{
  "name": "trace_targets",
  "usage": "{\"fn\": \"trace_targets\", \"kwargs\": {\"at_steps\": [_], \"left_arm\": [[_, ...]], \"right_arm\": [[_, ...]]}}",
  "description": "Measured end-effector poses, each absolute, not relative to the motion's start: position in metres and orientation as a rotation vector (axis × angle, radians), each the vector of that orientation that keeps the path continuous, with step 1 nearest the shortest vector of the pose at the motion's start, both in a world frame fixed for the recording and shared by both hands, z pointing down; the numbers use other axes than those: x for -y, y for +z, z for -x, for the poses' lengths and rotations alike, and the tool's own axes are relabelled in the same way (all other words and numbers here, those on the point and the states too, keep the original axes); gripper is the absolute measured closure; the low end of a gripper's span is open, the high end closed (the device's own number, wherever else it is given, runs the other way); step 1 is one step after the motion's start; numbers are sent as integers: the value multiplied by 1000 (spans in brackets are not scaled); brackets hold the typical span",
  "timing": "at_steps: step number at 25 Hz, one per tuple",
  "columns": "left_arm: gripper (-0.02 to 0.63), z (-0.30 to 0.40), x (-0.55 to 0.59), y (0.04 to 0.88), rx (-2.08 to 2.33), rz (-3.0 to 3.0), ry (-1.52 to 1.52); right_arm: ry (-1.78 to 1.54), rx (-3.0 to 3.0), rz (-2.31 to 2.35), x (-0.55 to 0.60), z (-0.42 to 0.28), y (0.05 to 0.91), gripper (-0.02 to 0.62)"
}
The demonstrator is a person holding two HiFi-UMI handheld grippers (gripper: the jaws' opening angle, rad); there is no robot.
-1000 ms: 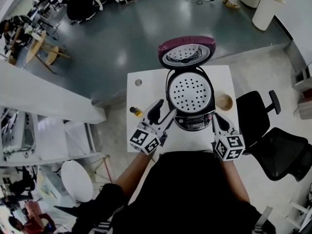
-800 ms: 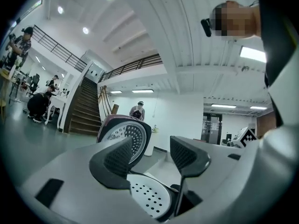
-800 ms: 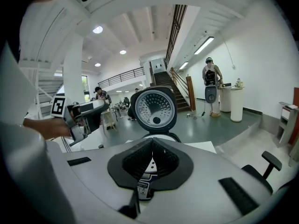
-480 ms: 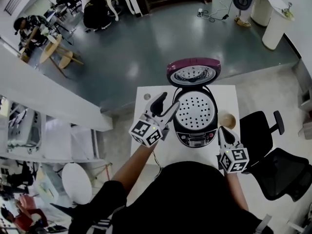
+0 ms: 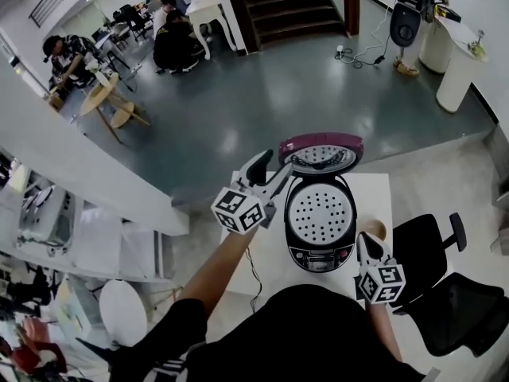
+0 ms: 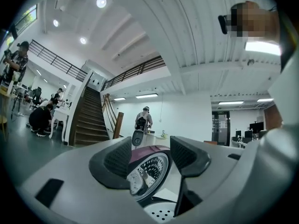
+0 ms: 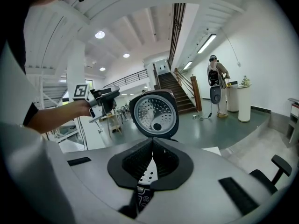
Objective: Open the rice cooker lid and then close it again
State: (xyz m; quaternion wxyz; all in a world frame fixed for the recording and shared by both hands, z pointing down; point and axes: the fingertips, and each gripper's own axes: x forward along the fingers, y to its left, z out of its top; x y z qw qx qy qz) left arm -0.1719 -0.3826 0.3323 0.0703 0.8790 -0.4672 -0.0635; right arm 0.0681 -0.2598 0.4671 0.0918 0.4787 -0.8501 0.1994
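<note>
The rice cooker (image 5: 320, 223) stands on the white table (image 5: 375, 188) with its purple lid (image 5: 320, 151) swung up, and the perforated inner plate shows. My left gripper (image 5: 271, 170) is raised just left of the lid's edge, open and empty. Between its jaws (image 6: 150, 155) I see the lid's underside (image 6: 148, 171) a little beyond them. My right gripper (image 5: 367, 247) hovers low at the cooker's front right corner, its jaws (image 7: 152, 160) shut on nothing. The right gripper view shows the upright lid (image 7: 153, 112) ahead and the left gripper (image 7: 105, 100) beside it.
A small brown bowl (image 5: 372, 229) sits on the table right of the cooker, close to my right gripper. A black office chair (image 5: 429, 237) stands right of the table. A white counter (image 5: 87, 189) runs along the left. A person (image 7: 216, 85) stands far off by the stairs.
My left gripper has risen from the table's front left and moved away from me, up beside the open lid. The right gripper stays near the cooker's front right. The lid has stayed open.
</note>
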Motion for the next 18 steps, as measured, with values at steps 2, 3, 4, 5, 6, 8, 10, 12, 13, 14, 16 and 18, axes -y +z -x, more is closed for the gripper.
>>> {"fn": "trace_targets", "kwargs": {"at_steps": [2, 3, 4, 5, 6, 8, 10, 12, 13, 14, 16, 18], "left_arm": [[370, 170, 393, 327, 1387, -2656, -189], [370, 168, 399, 325, 1378, -2663, -188], [370, 166, 404, 323, 1369, -2670, -186], [370, 164, 410, 322, 1360, -2676, -184], [370, 162, 415, 321, 1354, -2683, -178], [370, 160, 424, 321, 1342, -2692, -159], [370, 159, 432, 322, 1330, -2684, -149], [370, 158, 440, 325, 1317, -2683, -129], [370, 157, 443, 326, 1311, -2686, -115], [370, 156, 446, 328, 1303, -2690, -101], [370, 154, 451, 334, 1288, -2698, -69], [370, 154, 457, 339, 1279, -2695, -46]], "right_arm": [[603, 2522, -1420, 262, -72, 466, 595], [605, 2519, -1421, 264, -74, 467, 595], [606, 2516, -1421, 265, -77, 467, 595], [606, 2512, -1421, 267, -79, 467, 595], [604, 2509, -1422, 268, -81, 468, 595], [600, 2505, -1425, 271, -83, 468, 595], [604, 2501, -1430, 272, -85, 468, 595], [613, 2497, -1438, 275, -86, 469, 595], [619, 2495, -1441, 277, -85, 470, 595], [625, 2493, -1442, 279, -85, 472, 595], [634, 2490, -1439, 279, -83, 474, 595], [639, 2488, -1436, 280, -80, 475, 595]]}}
